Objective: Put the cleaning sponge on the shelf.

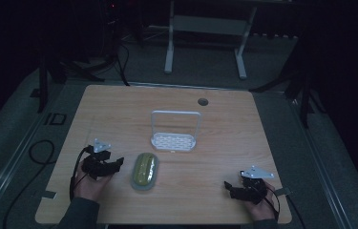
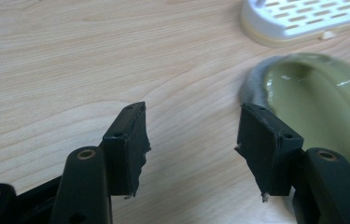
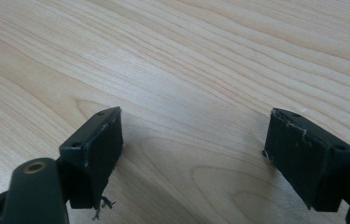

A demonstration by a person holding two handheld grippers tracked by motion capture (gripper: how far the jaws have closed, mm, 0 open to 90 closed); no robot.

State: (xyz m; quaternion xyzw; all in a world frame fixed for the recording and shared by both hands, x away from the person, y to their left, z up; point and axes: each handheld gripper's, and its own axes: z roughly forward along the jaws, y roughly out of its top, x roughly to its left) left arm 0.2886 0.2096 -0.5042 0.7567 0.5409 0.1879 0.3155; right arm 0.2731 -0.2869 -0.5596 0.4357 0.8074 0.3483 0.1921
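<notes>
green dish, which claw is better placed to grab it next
Left, probably. The left claw sits open right beside the green dish, whose rim is next to one jaw. The right claw, also open, faces bare table.

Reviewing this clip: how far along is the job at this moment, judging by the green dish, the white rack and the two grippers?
Nothing looks done yet. The green dish lies flat on the table, apart from the white rack, which holds nothing. In hand: nothing; the left gripper sits open beside the dish, the right gripper open over bare wood. Any grasp or placement is still ahead.
</notes>
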